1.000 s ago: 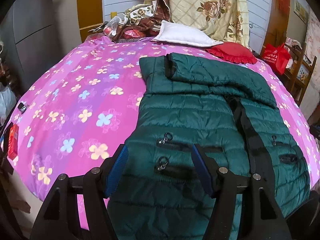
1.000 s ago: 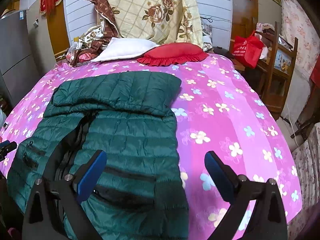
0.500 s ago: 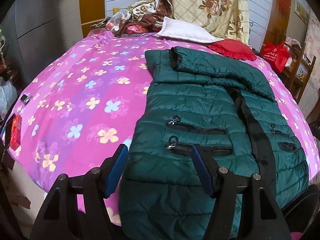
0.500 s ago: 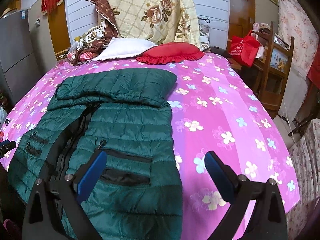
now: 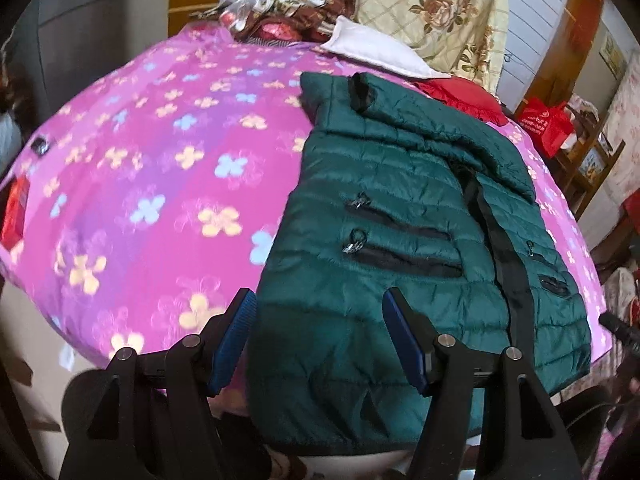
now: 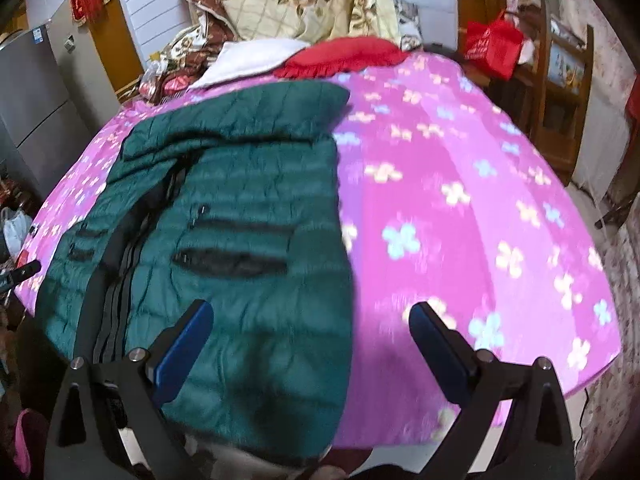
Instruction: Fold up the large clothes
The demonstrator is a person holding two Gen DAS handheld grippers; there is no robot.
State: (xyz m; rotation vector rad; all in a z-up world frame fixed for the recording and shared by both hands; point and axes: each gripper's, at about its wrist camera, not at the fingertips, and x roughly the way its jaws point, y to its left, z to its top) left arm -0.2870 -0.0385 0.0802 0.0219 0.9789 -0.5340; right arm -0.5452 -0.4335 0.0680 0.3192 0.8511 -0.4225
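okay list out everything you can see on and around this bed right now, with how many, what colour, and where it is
Dark green quilted puffer jacket: one, green with black zips, lying front up on the bed, hem hanging over the near edge.
Pink bedsheet with flower print: one, pink with yellow and blue flowers, covering the bed.
White pillow: one, white, at the head of the bed.
Red frilled cushion: one, red, beside the white pillow.
Cream floral quilt: one, cream with brown roses, piled at the headboard.
Red shopping bag: one, red, on the wooden shelf to the bed's right.
Left gripper: one, black with blue pads, open above the jacket hem.
Right gripper: one, black with blue pads, open over the jacket's right edge.
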